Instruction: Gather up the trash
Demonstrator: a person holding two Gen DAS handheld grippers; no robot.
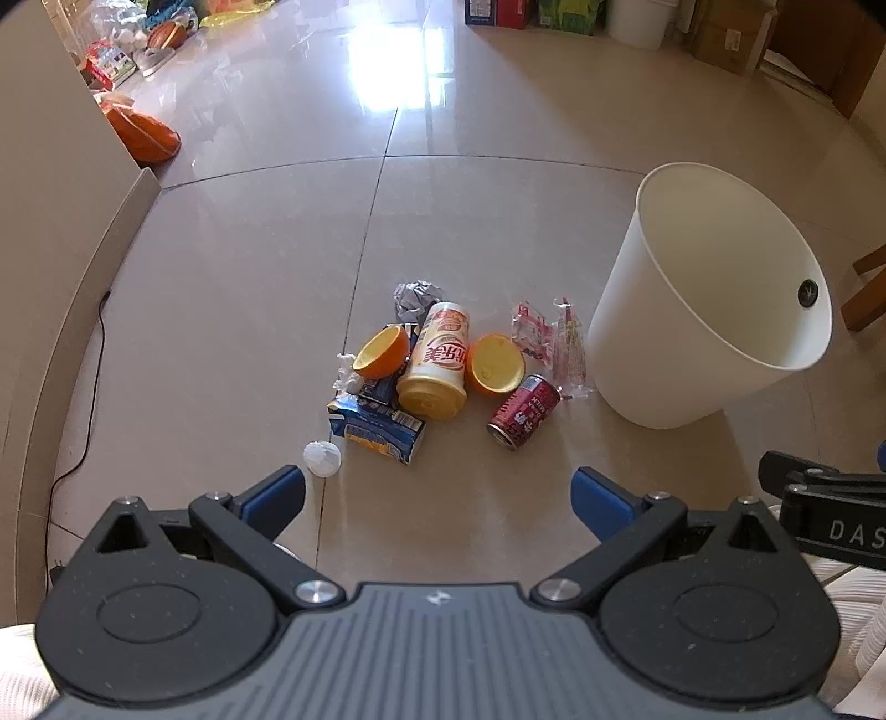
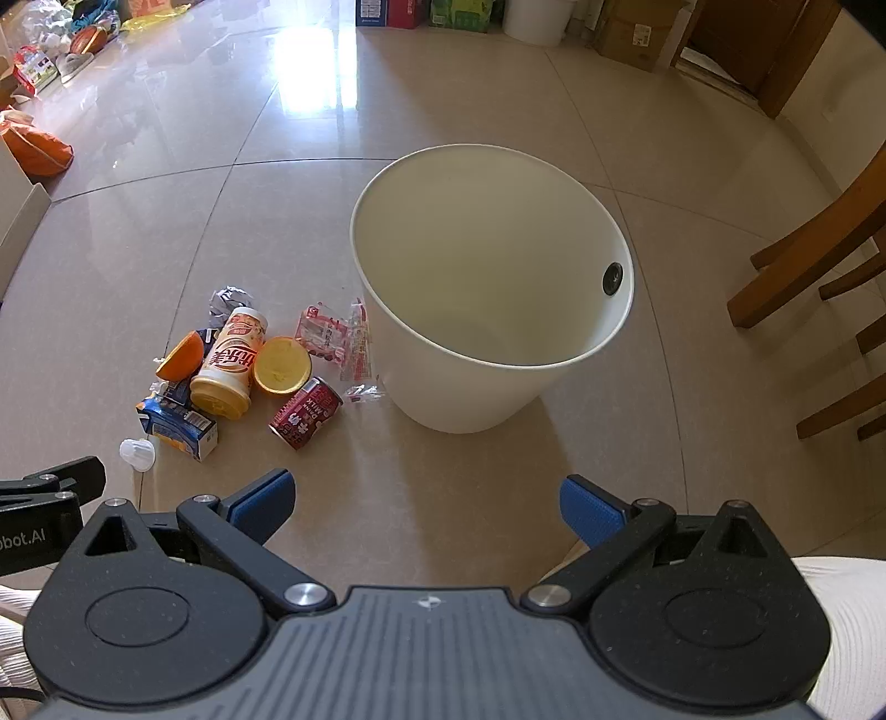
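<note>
A pile of trash lies on the tiled floor: a yellow drink cup [image 1: 434, 363] [image 2: 231, 363], two orange halves [image 1: 382, 351] [image 1: 494, 364], a red can [image 1: 524, 411] [image 2: 305, 412], a blue carton [image 1: 377, 429] [image 2: 177, 425], clear snack wrappers [image 1: 554, 343] [image 2: 338, 338], crumpled paper [image 1: 415, 296] and a small white lid [image 1: 321, 458] [image 2: 137, 454]. To the right of the pile stands a white bin [image 1: 653, 354] [image 2: 470, 387] with nothing visible inside. My left gripper [image 1: 437, 501] hovers open in front of the pile. My right gripper [image 2: 423, 507] hovers open in front of the bin. Neither holds anything.
A wall base [image 1: 83, 310] and a black cable [image 1: 91, 399] run along the left. Wooden chair legs [image 2: 819, 288] stand right of the bin. Orange bags [image 1: 145, 135], boxes [image 2: 631, 27] and another white bin [image 2: 534, 19] line the far side of the room.
</note>
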